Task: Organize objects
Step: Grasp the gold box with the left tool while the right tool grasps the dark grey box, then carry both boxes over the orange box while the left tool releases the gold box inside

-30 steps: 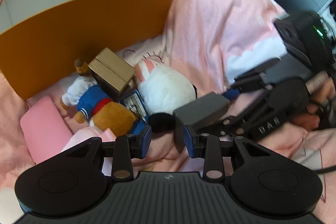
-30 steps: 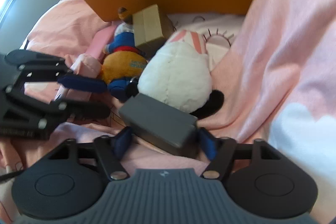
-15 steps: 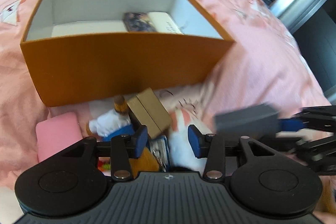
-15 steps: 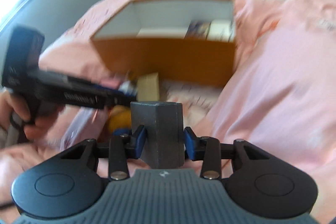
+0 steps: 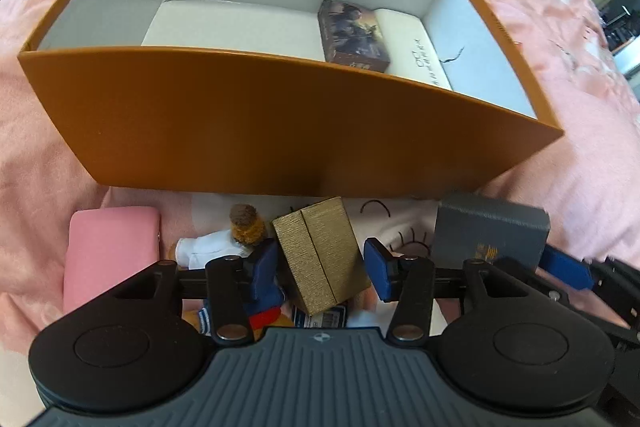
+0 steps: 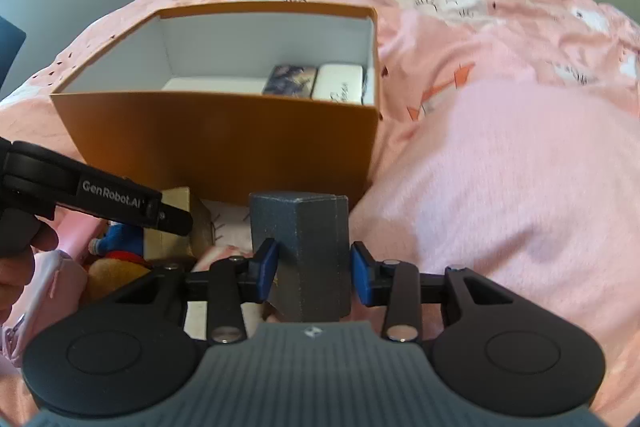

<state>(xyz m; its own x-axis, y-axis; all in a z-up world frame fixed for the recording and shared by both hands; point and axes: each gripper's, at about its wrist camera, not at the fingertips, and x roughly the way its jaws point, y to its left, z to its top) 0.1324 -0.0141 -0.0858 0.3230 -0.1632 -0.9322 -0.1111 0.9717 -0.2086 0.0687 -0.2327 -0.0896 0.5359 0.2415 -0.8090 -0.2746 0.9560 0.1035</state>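
An open orange box (image 5: 240, 131) (image 6: 220, 143) stands on the pink bedspread. It holds a dark picture box (image 5: 352, 31) and a white case (image 5: 412, 43). In front of it lies a gold box (image 5: 320, 251). My left gripper (image 5: 320, 271) hovers over the gold box with its jaws opening, one blue pad on each side and neither pressing it. My right gripper (image 6: 314, 273) is shut on a grey box (image 6: 300, 239) (image 5: 488, 231), held above the bed near the orange box's front right corner.
A pink case (image 5: 112, 251) and a plush doll in a sailor suit (image 5: 208, 247) (image 6: 120, 243) lie left of the gold box. A person's hand (image 6: 16, 267) holds the left gripper. A raised fold of pink blanket (image 6: 520, 187) fills the right.
My right gripper closed on the grey box and lifted it off the bed. My left gripper rolled, moved over the gold box and widened its jaws. The orange box's inside came into view.
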